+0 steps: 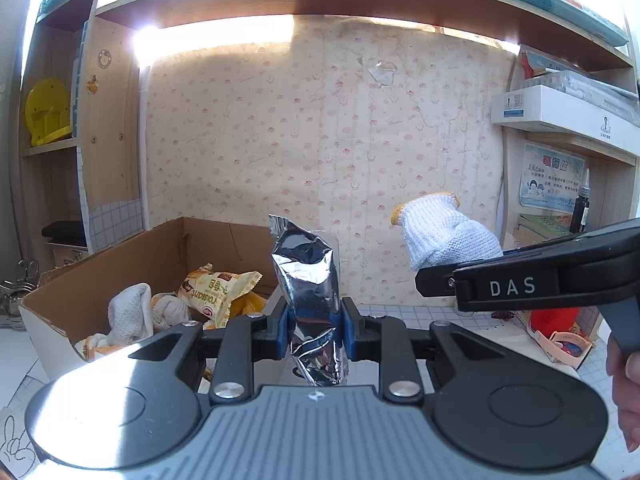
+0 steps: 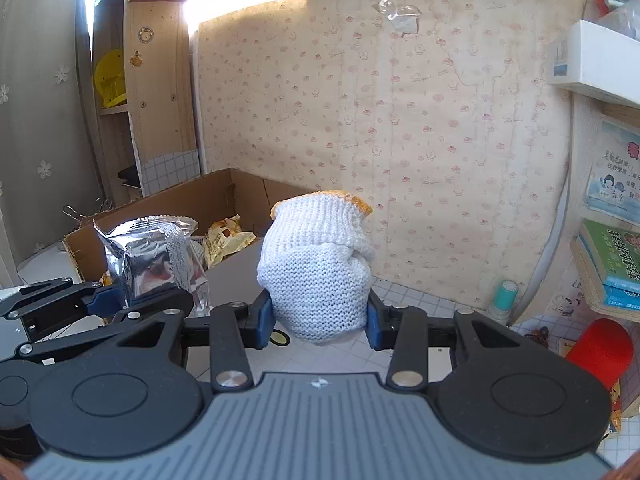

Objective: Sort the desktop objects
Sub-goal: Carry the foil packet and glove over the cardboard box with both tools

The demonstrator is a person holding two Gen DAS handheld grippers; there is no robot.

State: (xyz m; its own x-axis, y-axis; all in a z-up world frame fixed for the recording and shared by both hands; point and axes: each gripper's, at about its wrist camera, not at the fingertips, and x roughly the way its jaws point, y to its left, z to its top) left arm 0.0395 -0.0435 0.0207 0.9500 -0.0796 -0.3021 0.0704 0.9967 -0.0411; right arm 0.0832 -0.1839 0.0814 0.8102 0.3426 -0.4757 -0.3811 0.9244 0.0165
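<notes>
My left gripper point(image 1: 315, 330) is shut on a crinkled silver foil packet point(image 1: 310, 276) that stands upright between its blue pads, lifted above the desk. The same foil packet point(image 2: 158, 258) shows at the left of the right wrist view, held in the left gripper point(image 2: 120, 300). My right gripper point(image 2: 320, 318) is shut on a balled white knit glove point(image 2: 318, 276) with an orange cuff. That glove point(image 1: 444, 232) and the right gripper's body point(image 1: 532, 286) appear at the right of the left wrist view. A cardboard box point(image 1: 100, 272) lies behind and left of both.
The box holds a yellow croissant packet point(image 1: 216, 292) and white cloths point(image 1: 128, 314). A red cylinder point(image 2: 598, 352), a teal stamp point(image 2: 505, 294) and stacked books point(image 2: 612, 264) sit at the right. Shelves flank the patterned wall. A hand point(image 1: 628, 392) is at the right edge.
</notes>
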